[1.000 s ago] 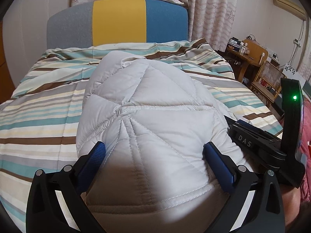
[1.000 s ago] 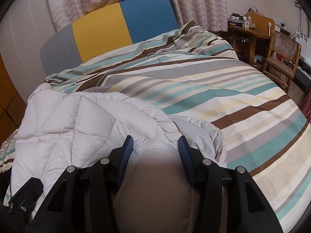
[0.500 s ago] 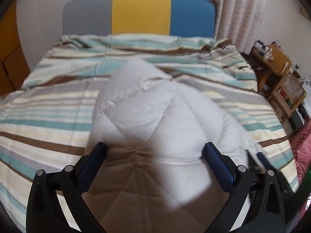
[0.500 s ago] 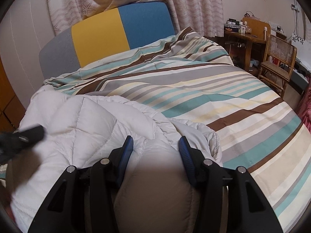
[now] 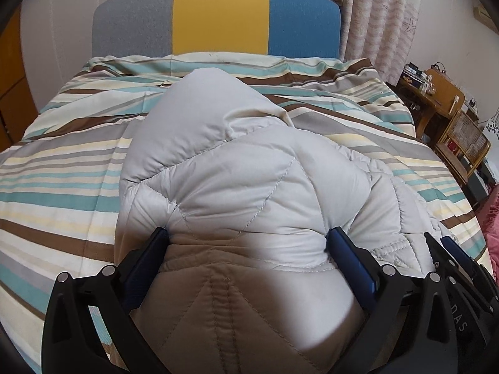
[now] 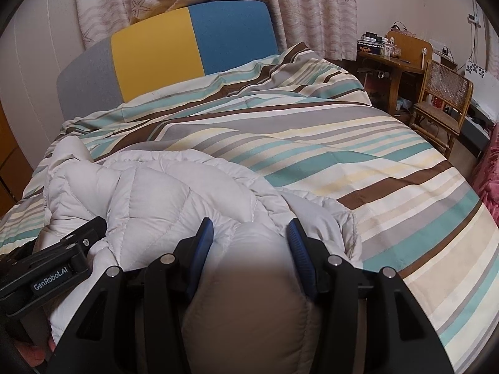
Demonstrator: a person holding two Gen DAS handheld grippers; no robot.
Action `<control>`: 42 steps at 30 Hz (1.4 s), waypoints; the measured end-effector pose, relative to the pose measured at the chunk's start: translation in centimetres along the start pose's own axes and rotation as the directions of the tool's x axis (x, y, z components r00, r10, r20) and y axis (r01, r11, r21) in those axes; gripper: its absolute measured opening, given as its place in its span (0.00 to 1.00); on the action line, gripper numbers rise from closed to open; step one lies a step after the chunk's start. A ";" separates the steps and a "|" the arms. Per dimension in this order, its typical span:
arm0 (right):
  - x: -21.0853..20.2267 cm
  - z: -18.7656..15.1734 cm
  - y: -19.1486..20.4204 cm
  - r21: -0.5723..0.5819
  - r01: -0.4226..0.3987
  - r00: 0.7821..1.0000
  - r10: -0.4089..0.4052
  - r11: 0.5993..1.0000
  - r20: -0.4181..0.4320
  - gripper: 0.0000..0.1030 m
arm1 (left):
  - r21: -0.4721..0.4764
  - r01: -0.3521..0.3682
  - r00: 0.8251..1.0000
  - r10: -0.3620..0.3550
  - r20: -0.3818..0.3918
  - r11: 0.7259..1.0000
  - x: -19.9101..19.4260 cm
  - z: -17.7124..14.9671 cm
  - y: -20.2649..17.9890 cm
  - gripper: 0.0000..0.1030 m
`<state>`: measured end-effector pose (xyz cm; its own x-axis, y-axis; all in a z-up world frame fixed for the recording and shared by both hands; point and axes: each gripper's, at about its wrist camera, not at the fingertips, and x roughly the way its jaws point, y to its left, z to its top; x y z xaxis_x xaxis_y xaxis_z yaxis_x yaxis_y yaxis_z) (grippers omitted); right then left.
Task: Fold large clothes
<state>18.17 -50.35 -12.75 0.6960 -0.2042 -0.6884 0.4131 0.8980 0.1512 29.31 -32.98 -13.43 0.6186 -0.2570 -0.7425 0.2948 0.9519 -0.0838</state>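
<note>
A pale grey quilted puffer jacket (image 5: 237, 171) lies bunched on the striped bed. In the left wrist view my left gripper (image 5: 248, 233) has its blue pads pressed into a thick puffy fold of it, with the jaws wide apart. In the right wrist view my right gripper (image 6: 249, 227) is shut on another bulging fold of the jacket (image 6: 156, 196) near its right edge. The left gripper (image 6: 62, 258) shows at the lower left of that view, lying against the jacket. The right gripper (image 5: 452, 265) sits just right of the left one. The fabric under both grippers is hidden.
The bed has a striped duvet (image 6: 343, 143) in teal, brown, cream and grey, and a grey, yellow and blue headboard (image 5: 218, 15). A wooden desk (image 6: 393, 59) and a cane chair (image 6: 443, 93) stand to the right of the bed. Curtains hang behind.
My left gripper has shifted sideways and a little down with the jacket fold in it, and the jacket now bulges higher ahead of it. The right gripper has held still.
</note>
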 end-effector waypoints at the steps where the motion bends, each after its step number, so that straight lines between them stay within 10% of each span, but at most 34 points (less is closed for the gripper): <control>1: 0.0 0.0 0.0 -0.001 0.001 1.000 -0.001 1.000 0.000 0.49 | -0.001 0.001 1.000 -0.001 0.002 1.000 -0.1 0.0 0.0 0.97; 11: -0.8 -0.2 0.1 -0.006 -0.014 0.998 0.014 1.000 0.053 0.49 | -0.017 0.027 0.999 -0.026 0.029 0.999 -1.5 -0.8 0.7 0.97; 18: -4.5 -0.9 -1.0 -0.013 -0.197 0.957 0.196 0.980 0.212 0.53 | -0.027 0.042 0.999 -0.041 0.031 0.999 -3.6 -1.8 1.2 0.97; 28: -1.6 1.9 3.1 -0.171 -0.112 0.993 0.105 0.979 -0.053 0.55 | 0.013 0.005 0.999 -0.005 0.044 1.000 -4.4 -2.0 0.5 0.97; 42: 1.1 0.5 2.6 -0.136 -0.092 0.996 0.092 0.986 -0.005 0.57 | -0.002 0.041 0.999 -0.041 0.034 0.999 -3.0 -2.6 1.4 0.97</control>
<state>20.28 -48.39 -12.78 0.7280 -0.1187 -0.6752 0.2634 0.9577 0.1157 25.94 -30.49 -13.08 0.6306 -0.3012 -0.7153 0.3181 0.9410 -0.1158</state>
